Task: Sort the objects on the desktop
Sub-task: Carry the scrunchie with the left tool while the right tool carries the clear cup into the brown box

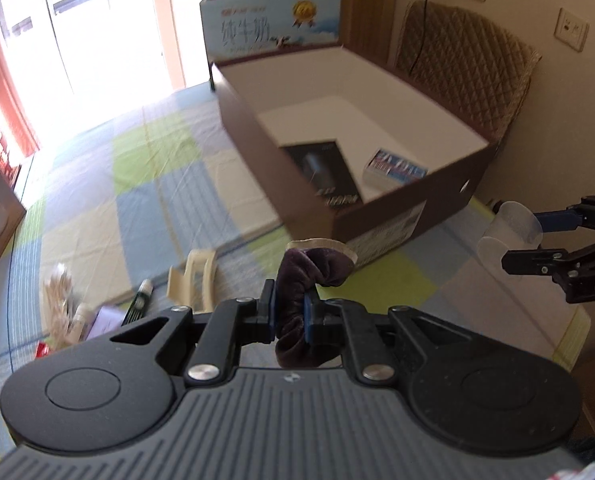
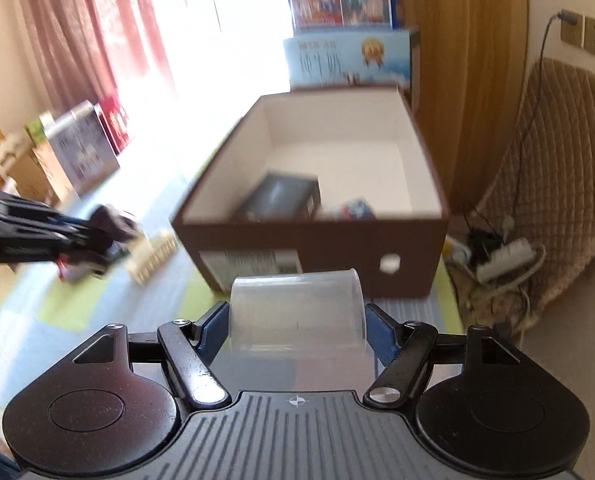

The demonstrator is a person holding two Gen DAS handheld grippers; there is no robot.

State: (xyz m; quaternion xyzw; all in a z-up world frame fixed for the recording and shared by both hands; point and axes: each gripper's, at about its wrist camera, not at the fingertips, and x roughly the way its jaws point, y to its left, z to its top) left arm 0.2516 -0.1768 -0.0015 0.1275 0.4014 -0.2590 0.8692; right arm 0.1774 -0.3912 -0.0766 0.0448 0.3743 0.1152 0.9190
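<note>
Left gripper [image 1: 291,314]: your jaws are pinched tight on a purple velvet scrunchie [image 1: 309,280], which bulges out above and below the blue pads.
Right gripper [image 2: 297,322]: your jaws are clamped across a clear plastic cup [image 2: 297,310] lying sideways between the blue pads; lettering "DAS" shows on this gripper's body in the left view.
Box [image 1: 381,210]: brown outside, white inside, open-topped, ahead of both grippers on the checked cloth [image 1: 145,184] of blue, green and cream.
Inside the box: a black carton [image 1: 325,170] with pale lettering too blurred to read, and beside it a small blue-and-white pack [image 1: 393,168], print unreadable.
Behind the box: a blue milk carton case [image 1: 271,26] printed "纯牛奶" with a gold medal badge.
Loose items on the cloth: a cream comb-like piece [image 1: 195,276] and a dark green tube [image 1: 139,304], to the left of the scrunchie.
</note>
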